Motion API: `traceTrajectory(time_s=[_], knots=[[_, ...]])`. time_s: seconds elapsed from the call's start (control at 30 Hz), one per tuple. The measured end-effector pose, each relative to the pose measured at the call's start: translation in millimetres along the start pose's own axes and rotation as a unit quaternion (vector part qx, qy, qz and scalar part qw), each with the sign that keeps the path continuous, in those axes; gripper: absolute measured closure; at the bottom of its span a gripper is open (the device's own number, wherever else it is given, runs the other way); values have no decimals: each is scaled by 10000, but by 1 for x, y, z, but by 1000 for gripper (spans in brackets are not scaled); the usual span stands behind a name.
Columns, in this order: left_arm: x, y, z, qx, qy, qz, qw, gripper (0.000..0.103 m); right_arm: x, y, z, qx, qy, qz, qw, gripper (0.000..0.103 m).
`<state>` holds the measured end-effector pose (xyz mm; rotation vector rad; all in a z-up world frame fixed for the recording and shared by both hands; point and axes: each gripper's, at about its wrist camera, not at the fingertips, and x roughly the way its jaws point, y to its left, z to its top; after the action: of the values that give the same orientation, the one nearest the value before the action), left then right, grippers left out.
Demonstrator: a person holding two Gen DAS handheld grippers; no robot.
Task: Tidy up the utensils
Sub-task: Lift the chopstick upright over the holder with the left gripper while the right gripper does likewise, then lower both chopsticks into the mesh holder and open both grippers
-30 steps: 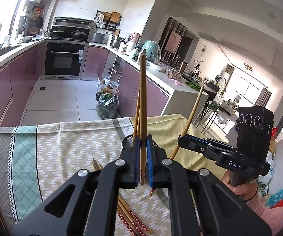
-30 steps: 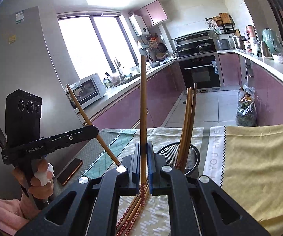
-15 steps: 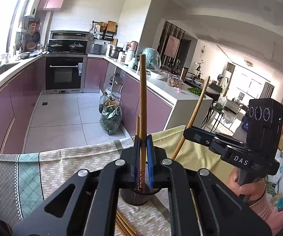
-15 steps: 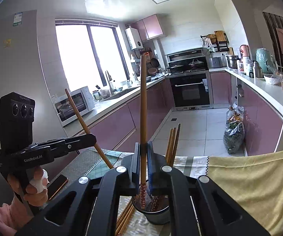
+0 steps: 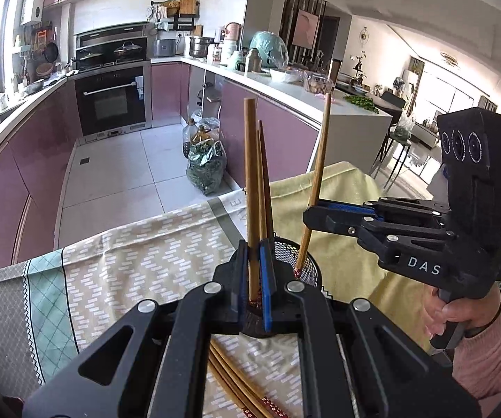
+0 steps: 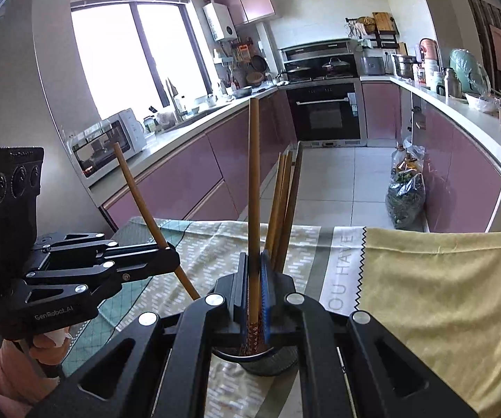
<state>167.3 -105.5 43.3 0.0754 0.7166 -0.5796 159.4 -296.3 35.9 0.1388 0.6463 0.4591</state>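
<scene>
right gripper reads "das", left gripper "genrobot_ai"

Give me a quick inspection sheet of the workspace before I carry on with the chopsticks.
Surface: patterned tablecloth with a yellow cloth at one end.
Job's things: black mesh holder with chopsticks standing in it; loose chopsticks lying on the cloth.
Clutter: nothing seen.
Grippers: left hand-held gripper shut on one chopstick; right hand-held gripper shut on another chopstick, both over the holder.
Cables: nothing seen.
Surroundings: kitchen, oven, microwave, filled bags on the floor.
</scene>
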Motion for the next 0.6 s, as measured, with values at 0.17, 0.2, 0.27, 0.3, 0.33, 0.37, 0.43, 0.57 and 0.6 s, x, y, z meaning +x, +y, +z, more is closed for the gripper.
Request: traceTrajectory(time_s=[0.17,0.2,0.27,0.3,0.33,0.37,0.43,0.57,0.6], knots=[[20,12,-2,-90,300,-50,9995,96,15,-4,-5,114,290,-67,9995,97],[23,13,-2,-81,314,-35,9995,96,18,-6,-6,142,322,-72,9994,97],[30,15,-1,-98,350,-3,9993,96,23,-9,-7,208,366,-85,9991,96],[31,16,0,-91,358,-12,9993,96,25,-11,-7,245,378,-91,9989,95],[35,14,1,-93,362,-5,9993,95,28,-13,-7,289,388,-88,9988,95],[37,14,2,-107,368,15,9993,95,29,-14,-7,333,392,-77,9986,95],[41,16,3,-136,381,20,9992,95,30,-16,-8,390,377,-88,9985,95],[42,19,0,-282,333,32,9990,92,25,-15,-9,394,258,-48,9989,88],[40,20,-2,-303,293,34,9991,87,22,-14,-10,364,224,-26,9991,85]])
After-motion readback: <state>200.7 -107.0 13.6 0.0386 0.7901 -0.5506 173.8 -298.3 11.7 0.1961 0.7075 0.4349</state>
